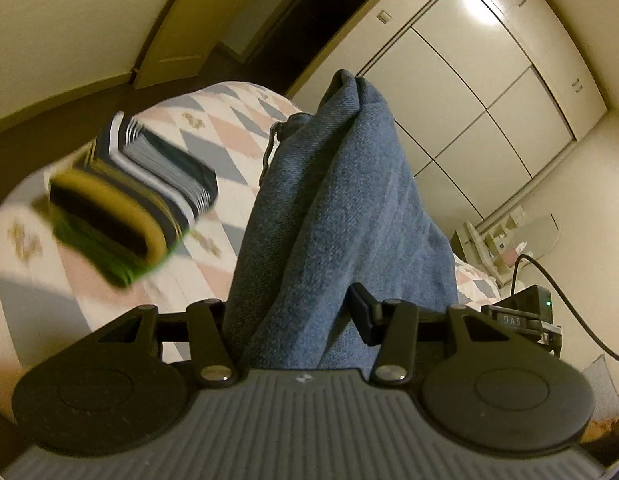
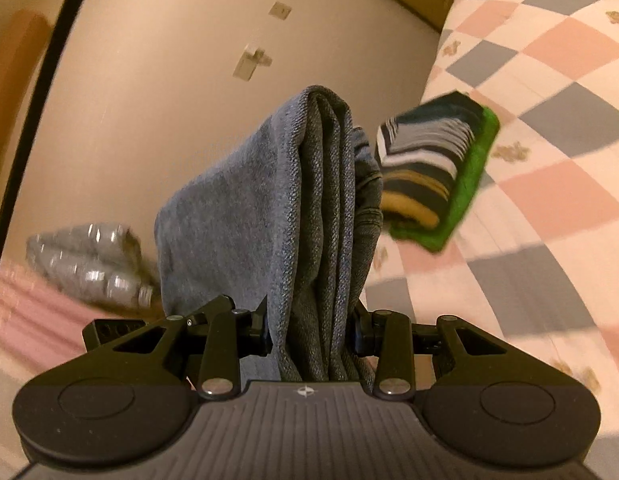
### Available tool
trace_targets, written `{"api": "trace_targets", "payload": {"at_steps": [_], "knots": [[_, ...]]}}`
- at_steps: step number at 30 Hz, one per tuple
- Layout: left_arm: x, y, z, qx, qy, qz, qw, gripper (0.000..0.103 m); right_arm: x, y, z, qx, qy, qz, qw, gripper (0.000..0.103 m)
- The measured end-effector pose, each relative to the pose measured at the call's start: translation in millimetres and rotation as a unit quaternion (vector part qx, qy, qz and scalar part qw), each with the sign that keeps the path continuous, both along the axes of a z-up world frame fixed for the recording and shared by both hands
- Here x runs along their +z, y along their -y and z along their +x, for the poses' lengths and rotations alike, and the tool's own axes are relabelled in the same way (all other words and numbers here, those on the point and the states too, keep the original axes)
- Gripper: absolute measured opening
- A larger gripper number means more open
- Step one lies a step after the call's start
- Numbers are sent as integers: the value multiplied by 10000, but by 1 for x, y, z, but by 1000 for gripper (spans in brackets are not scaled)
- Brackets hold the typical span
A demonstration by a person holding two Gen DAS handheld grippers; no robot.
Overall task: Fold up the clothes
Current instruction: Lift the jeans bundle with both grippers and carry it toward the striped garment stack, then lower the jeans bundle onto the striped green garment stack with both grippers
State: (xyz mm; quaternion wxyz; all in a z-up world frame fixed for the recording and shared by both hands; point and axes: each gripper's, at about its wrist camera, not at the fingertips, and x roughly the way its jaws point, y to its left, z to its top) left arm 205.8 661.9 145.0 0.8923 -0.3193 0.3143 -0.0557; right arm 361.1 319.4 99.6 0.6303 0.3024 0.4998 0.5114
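Checkered bed (image 1: pixel 245 136) is carrying folded clothes (image 1: pixel 149 184); left gripper (image 1: pixel 293 312) and right gripper (image 2: pixel 309 328) fingers are clamping folded jeans (image 1: pixel 333 208).

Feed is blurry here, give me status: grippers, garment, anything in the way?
Left gripper and right gripper both clamped on folded blue garment. Garment held above quilted bed. Folded pile ahead; nothing between.
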Motion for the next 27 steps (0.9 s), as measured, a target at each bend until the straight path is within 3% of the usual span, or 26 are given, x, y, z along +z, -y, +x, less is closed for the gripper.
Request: {"api": "trace_targets", "payload": {"at_steps": [6,13,17,27], "knots": [[12,-99,91,-530,-2,35,9986,46,-3,-83,49,-805,-176,182,9964,38],[21,-179,183,-1005,144,46,9948,46,11,-157,111,-1480,-146,212,9887,38],[0,-211,222,-1148,-15,-65,9934,46,5,-187,140,-1721,-224,118,9848,37],[-94,-251,279,-1323,-932,-419,9859,46,-78,-225,180,-2067,-1236,-443,9696,38]]}}
